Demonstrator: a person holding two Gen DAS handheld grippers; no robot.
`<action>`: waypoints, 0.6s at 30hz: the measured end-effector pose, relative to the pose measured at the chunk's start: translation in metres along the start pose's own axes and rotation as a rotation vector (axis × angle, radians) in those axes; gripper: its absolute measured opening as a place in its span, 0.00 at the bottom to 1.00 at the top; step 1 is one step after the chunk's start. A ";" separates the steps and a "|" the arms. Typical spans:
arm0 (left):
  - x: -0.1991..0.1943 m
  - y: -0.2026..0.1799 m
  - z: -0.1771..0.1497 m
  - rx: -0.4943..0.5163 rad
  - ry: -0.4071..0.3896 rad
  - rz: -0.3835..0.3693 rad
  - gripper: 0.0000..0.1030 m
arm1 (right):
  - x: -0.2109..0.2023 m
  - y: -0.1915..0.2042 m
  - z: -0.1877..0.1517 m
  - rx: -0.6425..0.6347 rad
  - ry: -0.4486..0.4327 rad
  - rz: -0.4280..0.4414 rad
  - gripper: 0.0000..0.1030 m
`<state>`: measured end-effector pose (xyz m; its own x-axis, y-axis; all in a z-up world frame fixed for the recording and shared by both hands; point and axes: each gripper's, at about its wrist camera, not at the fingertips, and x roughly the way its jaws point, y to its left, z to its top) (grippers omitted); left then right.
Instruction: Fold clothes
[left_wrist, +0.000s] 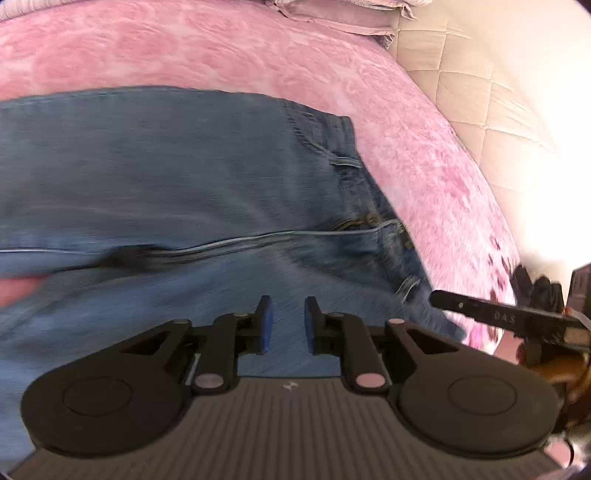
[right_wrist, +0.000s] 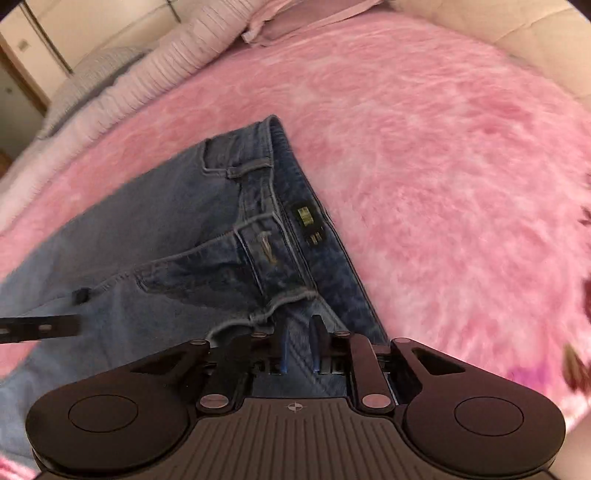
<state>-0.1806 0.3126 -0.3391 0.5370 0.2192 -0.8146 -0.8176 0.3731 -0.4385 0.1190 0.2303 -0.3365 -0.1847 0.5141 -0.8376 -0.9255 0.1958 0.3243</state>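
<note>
The jeans (left_wrist: 166, 177) lay flat across the centre of the pink blanket (left_wrist: 221, 51), no fold visible, with folding seemingly ahead; the left gripper (left_wrist: 289, 325) hovered narrowly parted and empty, while the right gripper (right_wrist: 298, 345) pinched denim by the waistband (right_wrist: 291, 206).

The left hand-held gripper (left_wrist: 289, 325) is matte black plastic: two round discs with raised circular caps flank a grey ribbed plate bearing a small pale mark. Angular black link arms run forward from pale, pinkish-silver pivot pins to two short black fingers (left_wrist: 263, 325) faced with blue pads. The right hand-held gripper (right_wrist: 300, 347) has the same build, its plate marked with a small crosshair emblem; its fingers (right_wrist: 318, 343) are blue-padded too.
</note>
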 end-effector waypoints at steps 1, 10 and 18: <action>0.010 -0.006 0.001 -0.004 -0.004 0.017 0.10 | 0.001 -0.006 0.004 0.011 -0.006 0.041 0.14; 0.038 -0.002 0.006 -0.062 0.017 0.187 0.03 | 0.028 -0.024 0.027 -0.037 0.092 0.037 0.04; 0.042 0.021 0.008 -0.068 -0.005 0.262 0.05 | 0.047 0.000 0.047 -0.072 0.038 0.134 0.04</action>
<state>-0.1738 0.3373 -0.3793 0.3058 0.3053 -0.9018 -0.9410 0.2411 -0.2374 0.1261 0.2936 -0.3553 -0.3193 0.4996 -0.8053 -0.9127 0.0667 0.4032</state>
